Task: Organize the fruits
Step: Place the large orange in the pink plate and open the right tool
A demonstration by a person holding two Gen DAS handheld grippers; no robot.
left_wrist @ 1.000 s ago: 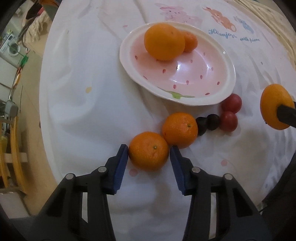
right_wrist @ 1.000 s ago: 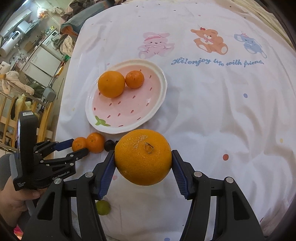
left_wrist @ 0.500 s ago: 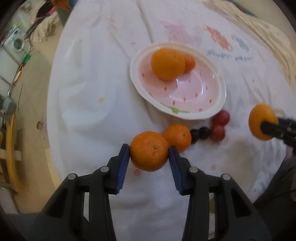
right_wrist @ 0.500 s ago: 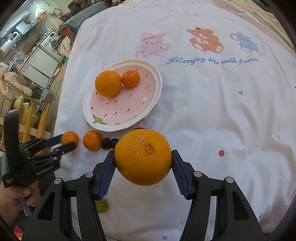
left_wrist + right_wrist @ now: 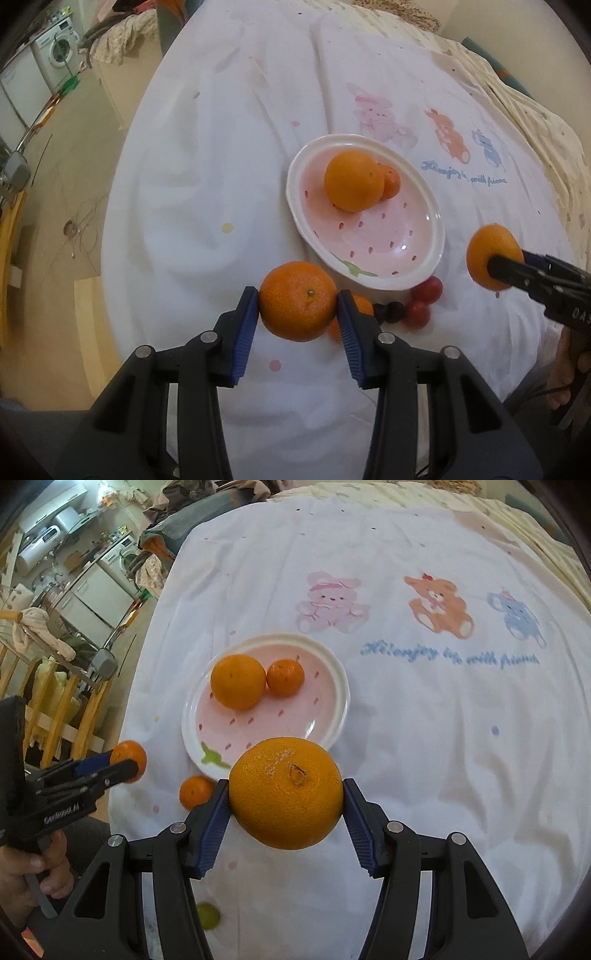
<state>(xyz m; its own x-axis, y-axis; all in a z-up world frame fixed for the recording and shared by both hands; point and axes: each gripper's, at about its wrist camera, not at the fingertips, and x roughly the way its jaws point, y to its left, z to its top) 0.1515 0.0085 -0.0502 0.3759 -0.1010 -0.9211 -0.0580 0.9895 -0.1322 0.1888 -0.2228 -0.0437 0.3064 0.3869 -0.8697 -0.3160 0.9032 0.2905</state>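
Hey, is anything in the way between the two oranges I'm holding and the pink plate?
Nothing visible blocks either one. The left gripper holds a mandarin and the right gripper a large orange, both above the cloth. The plate already holds two oranges at its far side; its near half is bare.

plate point(image 5: 338, 686): glossy glazed ceramic
tablecloth point(image 5: 424, 738): matt wrinkled cloth
large orange point(image 5: 286, 794): dimpled peel
gripper pads point(image 5: 245, 332): ribbed blue plastic

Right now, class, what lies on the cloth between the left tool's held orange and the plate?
Bare white cloth, seen in the left wrist view, separates the held orange from the plate.
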